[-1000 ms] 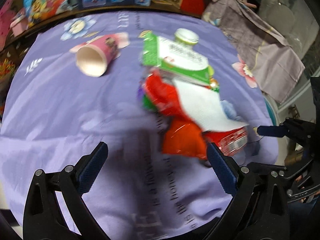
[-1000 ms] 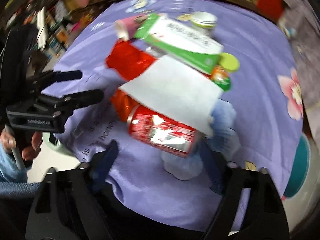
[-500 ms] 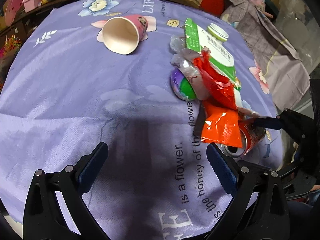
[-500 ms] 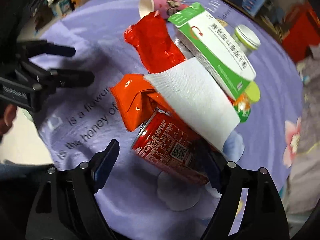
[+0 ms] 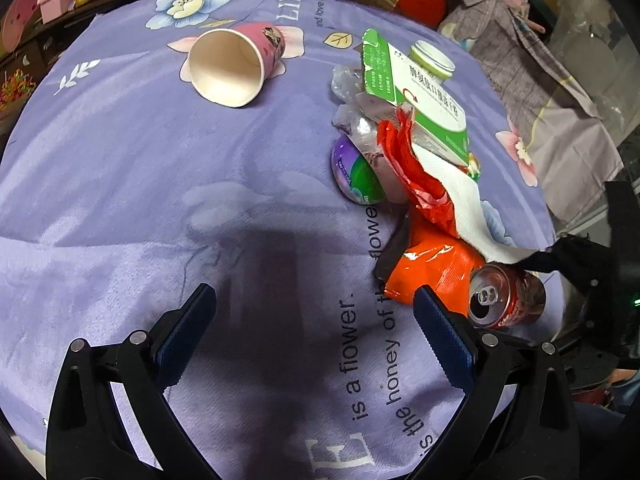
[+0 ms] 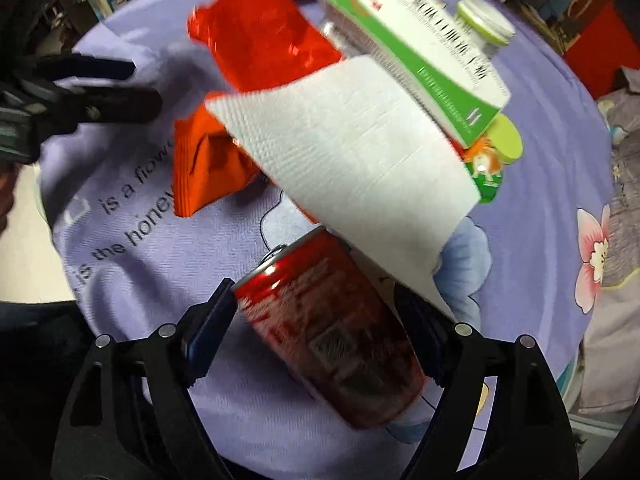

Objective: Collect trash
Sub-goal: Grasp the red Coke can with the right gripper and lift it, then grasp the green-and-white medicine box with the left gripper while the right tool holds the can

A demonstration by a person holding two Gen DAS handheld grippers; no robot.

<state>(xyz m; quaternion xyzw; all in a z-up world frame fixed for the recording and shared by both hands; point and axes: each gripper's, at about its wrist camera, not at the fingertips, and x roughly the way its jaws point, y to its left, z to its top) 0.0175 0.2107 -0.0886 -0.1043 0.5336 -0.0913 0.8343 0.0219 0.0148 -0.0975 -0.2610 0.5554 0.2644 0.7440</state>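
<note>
A red soda can [image 6: 332, 332] lies on its side on the purple cloth [image 5: 120, 184], between the jaws of my right gripper [image 6: 320, 332]. The jaws stand wide on either side of the can and I see no pad pressing on it. A white paper towel [image 6: 352, 160] drapes over the can's far end. Behind it lie an orange wrapper [image 6: 204, 164], a red wrapper [image 6: 260, 40] and a green-and-white carton [image 6: 420, 48]. My left gripper [image 5: 316, 320] hangs open over bare cloth, left of the orange wrapper [image 5: 432, 272] and the can [image 5: 506, 300].
A pink paper cup [image 5: 232, 64] lies on its side at the far left of the pile. A green-lidded jar [image 5: 432, 60] and a purple-and-green round pack [image 5: 356, 176] sit by the carton. The cloth's edge runs close behind the can, and clutter rings the table.
My right gripper has sunk toward the red can with its jaws spread wider, and now straddles it. My left gripper shifted over the cloth at first, then held still.
</note>
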